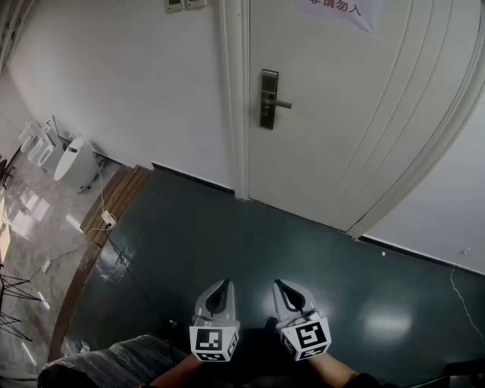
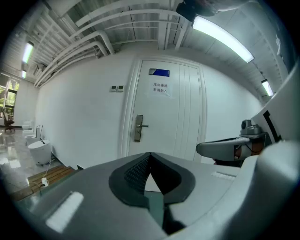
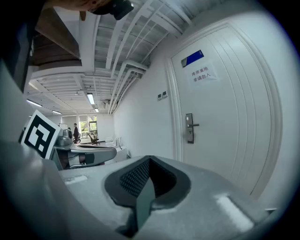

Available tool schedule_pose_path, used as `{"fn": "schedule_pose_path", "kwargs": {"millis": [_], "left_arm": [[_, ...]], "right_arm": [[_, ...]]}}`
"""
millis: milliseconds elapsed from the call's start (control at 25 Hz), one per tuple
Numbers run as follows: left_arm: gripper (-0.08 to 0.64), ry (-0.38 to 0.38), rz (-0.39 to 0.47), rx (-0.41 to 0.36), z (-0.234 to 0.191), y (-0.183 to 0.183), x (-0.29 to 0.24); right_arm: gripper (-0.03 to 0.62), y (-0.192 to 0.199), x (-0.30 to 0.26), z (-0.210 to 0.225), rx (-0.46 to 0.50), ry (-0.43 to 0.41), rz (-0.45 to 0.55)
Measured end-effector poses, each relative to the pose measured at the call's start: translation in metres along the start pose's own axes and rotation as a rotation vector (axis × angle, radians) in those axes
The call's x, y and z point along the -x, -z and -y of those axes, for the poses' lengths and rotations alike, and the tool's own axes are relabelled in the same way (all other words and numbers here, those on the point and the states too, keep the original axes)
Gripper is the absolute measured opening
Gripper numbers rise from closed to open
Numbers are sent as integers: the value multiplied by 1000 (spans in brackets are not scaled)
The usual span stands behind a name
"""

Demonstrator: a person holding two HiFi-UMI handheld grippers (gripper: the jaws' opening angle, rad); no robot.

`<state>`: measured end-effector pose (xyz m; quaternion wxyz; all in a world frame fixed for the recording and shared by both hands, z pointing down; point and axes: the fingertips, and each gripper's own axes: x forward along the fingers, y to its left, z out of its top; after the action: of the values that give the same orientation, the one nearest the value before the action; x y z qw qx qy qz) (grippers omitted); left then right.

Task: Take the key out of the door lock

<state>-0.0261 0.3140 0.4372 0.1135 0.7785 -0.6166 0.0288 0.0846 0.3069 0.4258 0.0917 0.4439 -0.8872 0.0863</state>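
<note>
A white door [image 1: 356,114] stands shut ahead, with a dark metal lock plate and lever handle [image 1: 268,99] at its left edge. The plate also shows in the left gripper view [image 2: 138,128] and the right gripper view [image 3: 189,128]. A key in it is too small to make out. Both grippers hang low and near me, well short of the door. My left gripper [image 1: 224,285] [image 2: 150,155] is shut with nothing in it. Beside it, my right gripper [image 1: 280,285] [image 3: 149,159] is shut and empty too.
Dark green floor [image 1: 227,242] lies between me and the door. At the left are a wooden step [image 1: 114,198], a cable with a power strip [image 1: 107,220] and white floor units [image 1: 74,163]. A paper sign [image 1: 337,7] hangs on the door.
</note>
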Motion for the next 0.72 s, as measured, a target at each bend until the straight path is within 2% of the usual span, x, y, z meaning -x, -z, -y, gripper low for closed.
{"fn": "schedule_pose_path", "kwargs": {"millis": [320, 720], "left_arm": [[18, 7, 1, -8, 11, 0, -5], [18, 11, -6, -20, 34, 0, -19]], "right_arm": [[-11, 3, 8, 11, 3, 0, 20], [-9, 12, 24, 45, -72, 26, 12]]}}
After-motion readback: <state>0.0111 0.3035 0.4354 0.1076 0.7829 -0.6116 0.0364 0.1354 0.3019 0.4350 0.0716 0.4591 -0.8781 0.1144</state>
